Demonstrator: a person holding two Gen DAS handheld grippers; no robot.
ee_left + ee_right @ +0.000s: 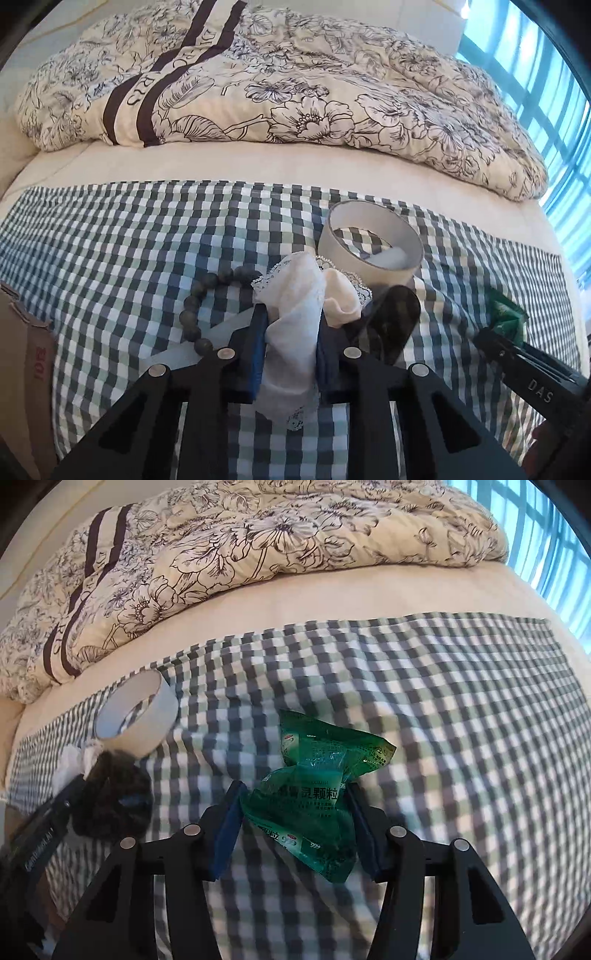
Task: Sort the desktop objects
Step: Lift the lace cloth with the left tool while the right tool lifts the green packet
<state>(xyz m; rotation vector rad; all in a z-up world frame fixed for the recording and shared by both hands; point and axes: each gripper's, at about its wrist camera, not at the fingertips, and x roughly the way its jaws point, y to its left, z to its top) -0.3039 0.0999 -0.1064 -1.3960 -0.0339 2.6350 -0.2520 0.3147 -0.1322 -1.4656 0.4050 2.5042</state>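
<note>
On a checked cloth with open room to the right, the right gripper pinches a crumpled green sachet pointing away, while the left gripper clamps white lace fabric beside a tape roll.

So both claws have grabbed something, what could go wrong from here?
The white lace cloth in the left gripper lies against the bead bracelet, so lifting might drag the beads along. The right gripper pinches the crumpled green packet, which looks slippery and might slide out.
</note>
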